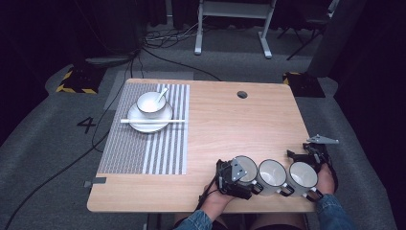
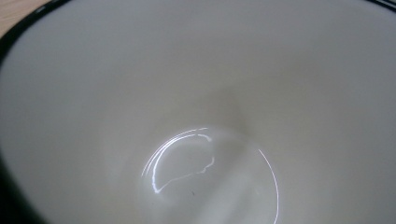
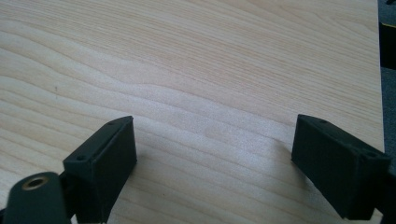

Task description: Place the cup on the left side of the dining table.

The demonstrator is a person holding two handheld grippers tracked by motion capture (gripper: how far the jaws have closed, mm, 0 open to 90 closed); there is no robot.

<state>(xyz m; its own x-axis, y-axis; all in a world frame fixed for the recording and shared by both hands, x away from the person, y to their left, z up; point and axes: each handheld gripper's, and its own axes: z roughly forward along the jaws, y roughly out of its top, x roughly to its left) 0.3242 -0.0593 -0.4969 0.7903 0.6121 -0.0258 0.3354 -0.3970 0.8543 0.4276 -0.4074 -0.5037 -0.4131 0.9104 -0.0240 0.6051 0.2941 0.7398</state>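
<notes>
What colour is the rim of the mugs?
Black, on white mugs; clearest in the high view.

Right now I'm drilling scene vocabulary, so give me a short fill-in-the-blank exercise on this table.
1. ___ white black-rimmed mugs stand in a row near the wooden table edge.
2. The right gripper has its jaws ___ over bare wood.
3. The white bowl sits on a white ___ on the striped placemat.

Missing: three; open; plate

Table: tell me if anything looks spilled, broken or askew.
Nothing stands out. Three mugs, left, middle and right, stand upright in a row near the front edge. The bowl sits on its plate, a chopstick across it. No spills show.
</notes>
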